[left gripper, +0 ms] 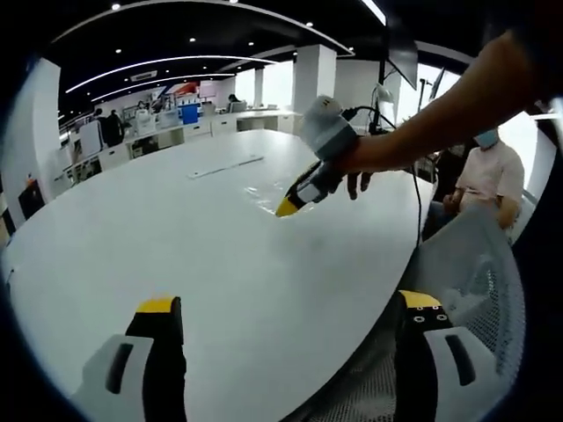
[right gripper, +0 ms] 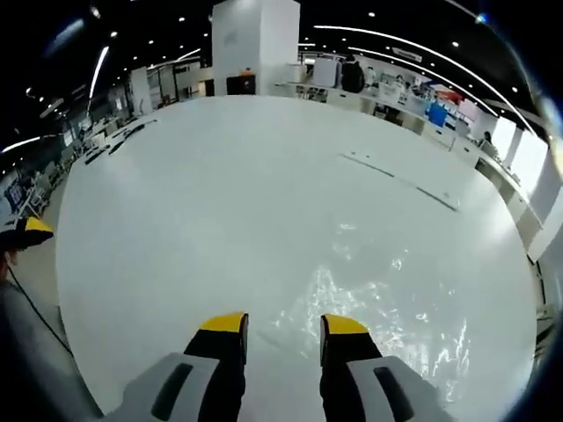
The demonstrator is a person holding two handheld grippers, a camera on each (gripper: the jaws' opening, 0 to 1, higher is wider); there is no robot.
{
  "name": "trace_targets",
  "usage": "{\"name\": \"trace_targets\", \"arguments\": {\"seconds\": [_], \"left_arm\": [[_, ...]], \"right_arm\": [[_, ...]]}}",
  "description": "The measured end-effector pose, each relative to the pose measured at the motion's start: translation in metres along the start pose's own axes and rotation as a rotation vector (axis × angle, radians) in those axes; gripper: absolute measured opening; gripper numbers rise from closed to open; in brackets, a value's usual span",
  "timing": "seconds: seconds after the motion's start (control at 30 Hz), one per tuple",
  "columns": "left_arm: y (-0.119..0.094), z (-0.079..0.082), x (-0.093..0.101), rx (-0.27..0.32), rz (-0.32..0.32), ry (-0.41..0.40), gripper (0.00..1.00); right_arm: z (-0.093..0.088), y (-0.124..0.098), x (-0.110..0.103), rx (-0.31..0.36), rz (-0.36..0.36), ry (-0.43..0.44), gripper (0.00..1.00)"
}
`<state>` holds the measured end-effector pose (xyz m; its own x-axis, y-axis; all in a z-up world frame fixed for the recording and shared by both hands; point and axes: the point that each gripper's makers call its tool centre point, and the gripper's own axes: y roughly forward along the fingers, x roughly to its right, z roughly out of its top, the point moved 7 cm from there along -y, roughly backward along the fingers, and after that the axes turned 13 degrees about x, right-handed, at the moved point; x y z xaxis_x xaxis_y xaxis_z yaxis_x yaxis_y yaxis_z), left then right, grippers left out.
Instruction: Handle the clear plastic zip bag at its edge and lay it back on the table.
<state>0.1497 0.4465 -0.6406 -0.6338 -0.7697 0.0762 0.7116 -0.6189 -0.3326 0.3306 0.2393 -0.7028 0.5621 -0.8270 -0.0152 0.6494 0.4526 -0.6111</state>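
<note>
On the left, the left tool (left gripper: 281, 308) hangs back over the near edge of the white tabletop (left gripper: 158, 229), its yellow-tipped jaws spread wide with nothing between them: it is released and idle. In the left gripper view its jaws rise at about seven and five o'clock, and a mesh chair back (left gripper: 466, 290) sits at about four o'clock, just beside the tabletop's edge. It seems parked out of the way so the other hand can work alone.

Toward the middle, at about one o'clock in that same view, the right tool (left gripper: 288, 207) reaches in on a person's bare forearm, its yellow tip dipped down to the tabletop. The tip meets the near edge of the clear plastic zip bag (left gripper: 268, 193), which lies flat and shows mostly as glare. The low, slanted approach suits picking at a thin edge instead of pressing on the film.

On the right, the right gripper view looks along the right tool's own jaws, which stand a little apart at six o'clock. The bag (right gripper: 369, 299) spreads from between them out to about four o'clock, crinkled and shining. The jaws look released, straddling the edge, not clenched; whether film lies between the tips I cannot tell. A long flat strip (right gripper: 400, 180) lies well apart at two o'clock.
</note>
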Motion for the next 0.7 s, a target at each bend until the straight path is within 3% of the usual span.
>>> {"name": "trace_targets", "arguments": {"seconds": [0.6,0.7], "left_arm": [[-0.003,-0.004,0.0,-0.015,-0.007,-0.003,0.98],[-0.003,-0.003,0.0,-0.018,-0.008,0.005,0.98]], "right_arm": [[-0.007,0.022,0.001,-0.07,-0.047,0.037,0.25],[-0.01,0.023,0.001,-0.076,-0.05,0.004,0.24]]}}
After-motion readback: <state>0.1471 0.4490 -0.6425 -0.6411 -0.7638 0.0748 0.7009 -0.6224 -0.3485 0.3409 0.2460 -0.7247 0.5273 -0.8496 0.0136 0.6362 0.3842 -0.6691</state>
